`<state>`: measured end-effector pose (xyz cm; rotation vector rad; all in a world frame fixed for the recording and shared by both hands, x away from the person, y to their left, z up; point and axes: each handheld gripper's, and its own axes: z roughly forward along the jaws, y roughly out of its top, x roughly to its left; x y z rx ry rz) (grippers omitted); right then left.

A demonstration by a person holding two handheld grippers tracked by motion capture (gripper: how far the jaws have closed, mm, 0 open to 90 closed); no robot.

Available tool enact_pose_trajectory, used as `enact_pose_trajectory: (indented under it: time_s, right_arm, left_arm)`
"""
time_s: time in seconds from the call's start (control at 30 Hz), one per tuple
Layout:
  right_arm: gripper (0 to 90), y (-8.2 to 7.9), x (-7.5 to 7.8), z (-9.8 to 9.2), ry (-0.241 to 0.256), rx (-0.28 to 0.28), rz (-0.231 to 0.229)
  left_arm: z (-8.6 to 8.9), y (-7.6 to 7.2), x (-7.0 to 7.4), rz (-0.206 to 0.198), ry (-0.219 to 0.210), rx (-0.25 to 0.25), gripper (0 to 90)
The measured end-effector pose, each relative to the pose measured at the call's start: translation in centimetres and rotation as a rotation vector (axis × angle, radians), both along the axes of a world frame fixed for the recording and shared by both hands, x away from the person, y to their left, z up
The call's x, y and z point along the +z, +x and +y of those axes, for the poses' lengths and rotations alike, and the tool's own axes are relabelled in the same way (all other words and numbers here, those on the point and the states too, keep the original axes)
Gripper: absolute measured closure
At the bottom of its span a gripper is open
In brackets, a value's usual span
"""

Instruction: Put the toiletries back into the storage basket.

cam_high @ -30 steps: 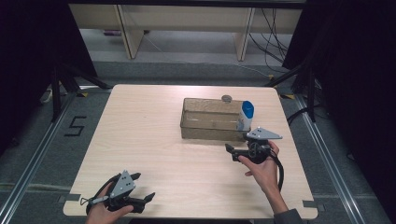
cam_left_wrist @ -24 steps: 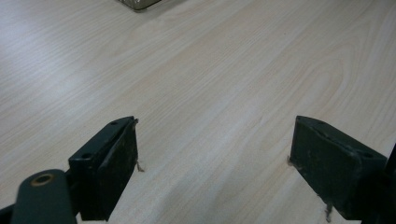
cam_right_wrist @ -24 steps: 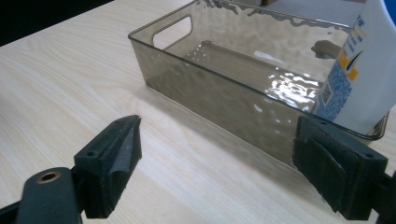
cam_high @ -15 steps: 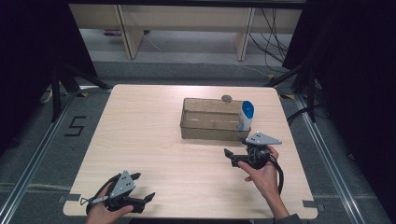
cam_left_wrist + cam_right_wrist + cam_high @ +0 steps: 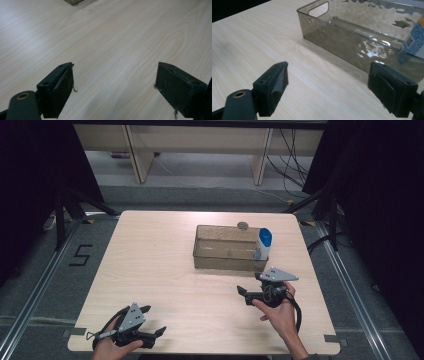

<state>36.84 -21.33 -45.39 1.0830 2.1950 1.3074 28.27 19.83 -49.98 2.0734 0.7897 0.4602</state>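
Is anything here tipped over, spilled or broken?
Nothing stands out. The bottle stands upright in the right end of the clear bin, and the table shows no spill. Both grippers are open and hold nothing.

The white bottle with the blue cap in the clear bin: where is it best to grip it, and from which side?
Probably the blue cap of the white bottle: it stands upright in the bin, rising above the rim. Come from above with the open right gripper.

bottle (image 5: 415, 37) cut off at right edge; small round object (image 5: 243, 225) behind bin (image 5: 227, 262) unidentifiable
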Motion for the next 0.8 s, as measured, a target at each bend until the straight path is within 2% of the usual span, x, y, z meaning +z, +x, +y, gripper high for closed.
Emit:
enact_pose_trajectory:
  time_s: [0.03, 0.13, 0.27, 0.3, 0.33, 0.37, 0.47, 0.5, 0.6, 0.63, 0.7, 0.73, 0.77, 0.8]
  right_arm:
    - [17.8, -0.1, 0.1, -0.1, -0.018, -0.001, -0.002]
    - [17.8, -0.2, 0.0, 0.0, -0.015, 0.002, -0.013]
    - [17.7, -0.6, -0.1, 0.2, 0.002, 0.005, 0.018]
    - [17.6, -0.6, -0.2, 0.0, -0.013, 0.01, 0.002]
    - [17.6, -0.6, -0.4, 0.1, 0.002, 0.024, 0.001]
    - [17.6, -0.7, -0.4, 0.1, -0.006, 0.009, 0.003]
    - [17.6, -0.9, -0.6, 0.1, -0.007, 0.017, 0.008]
    - [17.6, -1.2, -0.5, 0.2, -0.001, 0.011, 0.029]
    - [17.4, -1.3, -0.6, 0.2, -0.005, 0.012, 0.03]
    - [17.5, -1.3, -0.6, 0.1, -0.012, 0.02, 0.015]
    - [17.5, -1.5, -0.6, 0.2, 0.005, 0.019, 0.035]
    - [17.5, -1.6, -0.6, 0.2, 0.005, 0.019, 0.032]
    - [17.5, -1.4, -0.7, 0.1, -0.007, 0.026, 0.007]
    - [17.5, -1.5, -0.7, 0.0, -0.005, 0.03, 0.011]
  left_arm:
    - [0.0, 0.0, 0.0, -0.002, 0.001, -0.003, 14.8]
    - [0.0, 0.1, 0.0, -0.002, -0.002, -0.004, 14.8]
    - [0.0, 0.0, 0.0, -0.003, -0.004, -0.004, 14.8]
    - [0.0, 0.0, 0.0, -0.004, -0.002, 0.001, 14.8]
    - [0.0, 0.0, 0.0, -0.004, -0.003, 0.001, 14.8]
    - [0.0, 0.0, 0.0, -0.001, -0.006, 0.003, 14.9]
    - [0.0, 0.0, 0.1, 0.001, 0.008, 0.003, 14.8]
    - [0.0, 0.0, 0.0, -0.001, 0.005, 0.002, 14.8]
    - [0.1, 0.0, 0.1, 0.001, 0.007, 0.003, 14.8]
    - [0.0, 0.0, 0.0, 0.001, 0.005, 0.001, 14.8]
    - [0.0, 0.0, 0.1, 0.002, 0.007, 0.002, 14.8]
    - [0.0, 0.0, 0.0, 0.001, 0.006, 0.002, 14.8]
    - [0.0, 0.0, 0.0, 0.001, 0.006, 0.001, 14.8]
    - [0.0, 0.0, 0.0, 0.001, 0.006, 0.001, 14.8]
